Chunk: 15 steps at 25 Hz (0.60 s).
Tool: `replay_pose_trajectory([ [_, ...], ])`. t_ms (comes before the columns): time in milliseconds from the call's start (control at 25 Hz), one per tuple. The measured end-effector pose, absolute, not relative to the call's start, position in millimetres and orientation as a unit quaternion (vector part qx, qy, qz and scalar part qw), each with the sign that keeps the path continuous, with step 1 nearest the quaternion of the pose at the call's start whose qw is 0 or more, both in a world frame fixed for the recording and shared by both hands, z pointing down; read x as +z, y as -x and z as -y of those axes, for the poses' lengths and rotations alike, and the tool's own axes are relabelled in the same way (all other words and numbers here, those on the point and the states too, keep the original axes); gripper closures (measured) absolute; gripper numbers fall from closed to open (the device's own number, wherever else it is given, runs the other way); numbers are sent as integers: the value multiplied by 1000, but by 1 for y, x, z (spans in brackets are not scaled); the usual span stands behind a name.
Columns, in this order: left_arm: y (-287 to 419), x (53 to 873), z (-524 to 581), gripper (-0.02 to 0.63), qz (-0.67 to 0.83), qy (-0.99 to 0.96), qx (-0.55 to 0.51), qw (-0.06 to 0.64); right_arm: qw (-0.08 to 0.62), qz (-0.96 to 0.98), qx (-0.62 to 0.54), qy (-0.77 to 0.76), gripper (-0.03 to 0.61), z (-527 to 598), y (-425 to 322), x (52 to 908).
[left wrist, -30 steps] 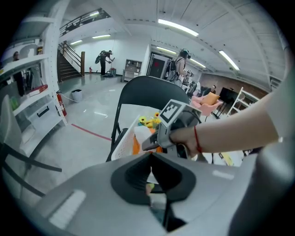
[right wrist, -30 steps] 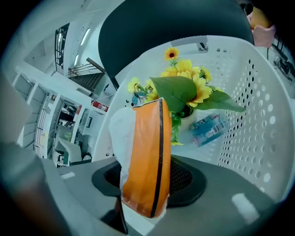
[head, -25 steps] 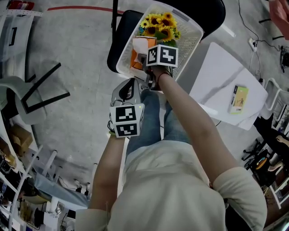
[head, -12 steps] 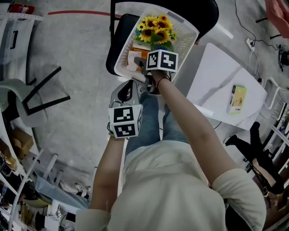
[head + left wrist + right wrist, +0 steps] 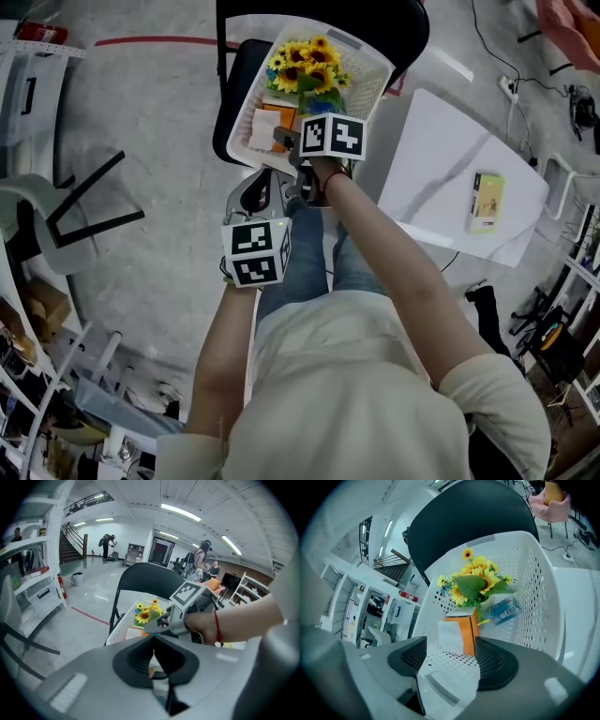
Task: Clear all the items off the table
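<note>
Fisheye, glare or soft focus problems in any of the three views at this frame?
Head view: dim and flat, yet sharp, with little bending. Left gripper view: strong fisheye with black corners; the ceiling strip lights blow out to white, and the near foreground is soft. Right gripper view: same fisheye and dark corners; the white perforated plastic basket bows at its rim, while the yellow sunflowers are in focus.

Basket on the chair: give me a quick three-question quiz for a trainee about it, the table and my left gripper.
1. Fill in: the white basket holding the sunflowers sits on a black ____.
2. Which lies on the white table? A the sunflowers; B a small green box; C an orange box.
3. True or false: the left gripper has its fingers wide apart.
Key: 1 chair; 2 B; 3 false, they are shut.
</note>
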<state>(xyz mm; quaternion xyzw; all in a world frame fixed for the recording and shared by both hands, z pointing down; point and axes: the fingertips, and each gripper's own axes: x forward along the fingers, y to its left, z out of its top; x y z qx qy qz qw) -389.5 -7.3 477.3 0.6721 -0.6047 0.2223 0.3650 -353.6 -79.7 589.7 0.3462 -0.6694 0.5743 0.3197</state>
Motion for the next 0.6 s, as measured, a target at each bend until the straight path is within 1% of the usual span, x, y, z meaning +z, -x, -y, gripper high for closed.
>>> replay_pose_trajectory([
  [120, 386, 474, 6, 603, 605, -673, 218, 366, 314, 672, 574, -348, 296, 75, 348, 583],
  [320, 380, 470, 0, 604, 602, -675, 216, 367, 300, 676, 579, -344, 349, 65, 340, 570],
  [440, 375, 467, -3, 604, 600, -678, 217, 365, 292, 681, 574, -347, 404, 62, 333, 560],
  [600, 371, 460, -5, 604, 600, -681, 215, 361, 286, 693, 563, -348, 450, 57, 323, 548],
])
